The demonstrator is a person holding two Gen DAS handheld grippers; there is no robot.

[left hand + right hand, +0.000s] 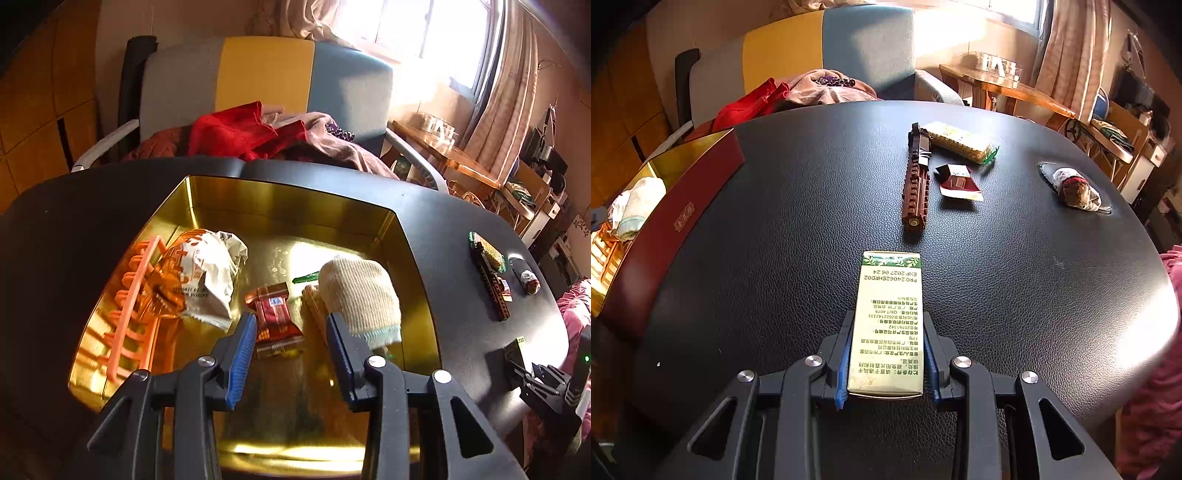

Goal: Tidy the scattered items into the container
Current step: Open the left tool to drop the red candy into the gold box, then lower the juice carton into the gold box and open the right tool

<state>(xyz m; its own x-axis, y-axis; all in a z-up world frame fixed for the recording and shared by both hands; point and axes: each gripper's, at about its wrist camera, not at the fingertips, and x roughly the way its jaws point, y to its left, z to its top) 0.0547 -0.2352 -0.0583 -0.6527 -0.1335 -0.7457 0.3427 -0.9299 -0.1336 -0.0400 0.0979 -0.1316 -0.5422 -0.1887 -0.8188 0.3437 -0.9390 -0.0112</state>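
The gold-lined container [295, 206] with a dark red outside [676, 221] stands on the black table. In it lie an orange plastic rack [129, 302], a white and orange snack bag [207, 273], a red wrapped candy [275, 317] and a cream knitted glove [360, 295]. My left gripper [291, 332] is open and empty above the candy. My right gripper [886, 332] is shut on a white and green printed box [888, 325] over the table. A brown brick bar [916, 184], a yellow snack pack [960, 142], a dark red wrapper [958, 182] and a brown and white bundle [1076, 190] lie scattered ahead.
An armchair [266, 81] piled with red and brown clothes [236, 133] stands behind the table. A wooden side table [1008, 88] and cluttered shelves [1126, 125] are at the far right. The right gripper also shows in the left wrist view [535, 373].
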